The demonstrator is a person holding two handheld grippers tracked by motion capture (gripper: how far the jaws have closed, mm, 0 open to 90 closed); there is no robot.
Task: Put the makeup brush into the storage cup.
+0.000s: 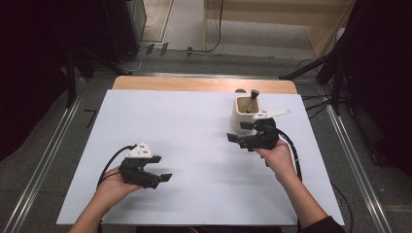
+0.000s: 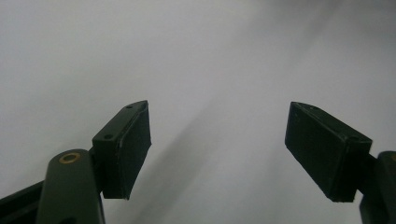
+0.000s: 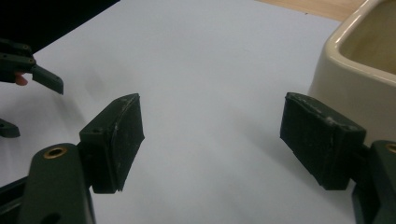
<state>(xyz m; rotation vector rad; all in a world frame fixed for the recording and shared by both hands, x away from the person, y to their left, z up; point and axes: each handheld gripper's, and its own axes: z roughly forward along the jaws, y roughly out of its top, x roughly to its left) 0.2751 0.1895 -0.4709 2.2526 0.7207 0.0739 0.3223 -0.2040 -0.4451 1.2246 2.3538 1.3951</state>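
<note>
A cream square cup (image 1: 241, 118) stands on the white table top (image 1: 194, 141) at the back right, with a dark-handled tool (image 1: 252, 98) leaning inside it. My right gripper (image 1: 239, 131) is open just in front of and to the left of the cup, with nothing between its jaws. In the right gripper view the cup's wall (image 3: 359, 65) rises behind the right-hand pad, while the gripper (image 3: 212, 135) stays open over bare table. My left gripper (image 1: 162, 168) is open at the front left. Its own view has the open gripper (image 2: 217, 140) above the plain white surface.
A wooden strip (image 1: 204, 83) runs along the table's far edge. Dark stands and cables line the floor on both sides. The other hand's gripper (image 3: 28, 70) appears at the far left of the right gripper view.
</note>
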